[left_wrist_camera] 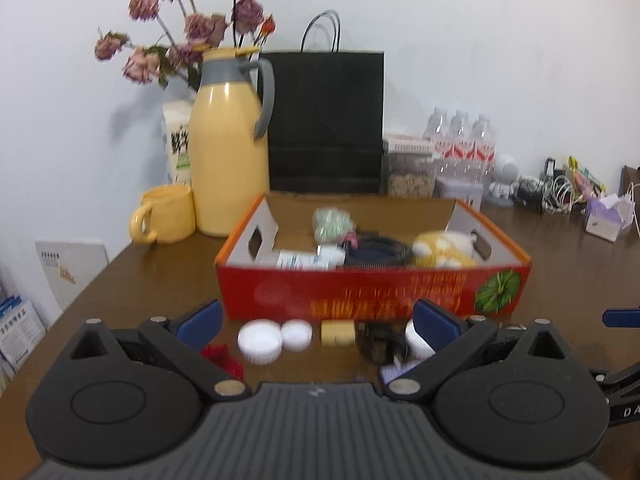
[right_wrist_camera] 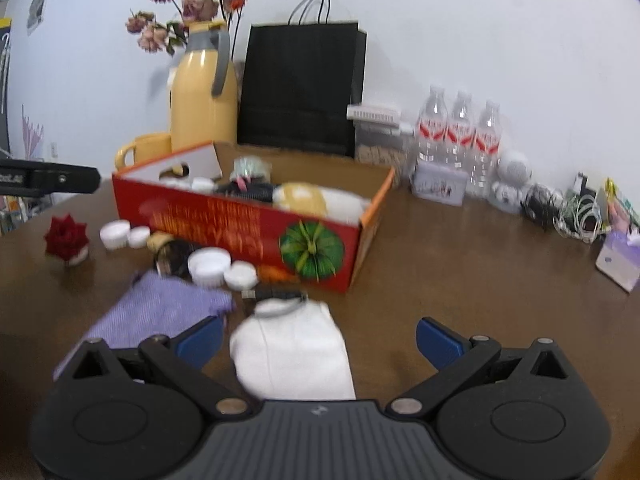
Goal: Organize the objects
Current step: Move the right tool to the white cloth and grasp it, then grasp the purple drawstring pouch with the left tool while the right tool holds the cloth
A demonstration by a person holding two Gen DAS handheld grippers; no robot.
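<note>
Red cardboard box (right_wrist_camera: 248, 232) sits mid-table, at 12 o'clock from the left gripper (left_wrist_camera: 316, 320) and at about 11 o'clock from the right gripper (right_wrist_camera: 318, 338). Already inside, in the left wrist view: a small white carton (left_wrist_camera: 298, 259), a green mesh bundle (left_wrist_camera: 333, 222), a black coiled item (left_wrist_camera: 376, 250) and a yellow-and-white plush (left_wrist_camera: 444, 250). Judged partly done: several items are boxed, more are loose. Still on the table along the box's front wall, from 9 toward 3 o'clock in the right wrist view: red rose (right_wrist_camera: 66, 238), a pair of white lids (right_wrist_camera: 124, 234), a small tan block (right_wrist_camera: 158, 240), a dark round object (right_wrist_camera: 174, 258) (blurred, cannot identify), a second pair of white lids (right_wrist_camera: 222, 268), a short dark cable with plug (right_wrist_camera: 276, 294). Nearer the right gripper lie a purple cloth (right_wrist_camera: 160, 314) and a folded white cloth (right_wrist_camera: 294, 354), the latter directly between its fingers at 12 o'clock. Both grippers have jaws spread wide and carry nothing. Outward, against the wall: yellow thermos (left_wrist_camera: 228, 152), yellow mug (left_wrist_camera: 166, 214), black paper bag (left_wrist_camera: 326, 120), water bottles (right_wrist_camera: 460, 132); I take these as background, not part of the sorting.
</note>
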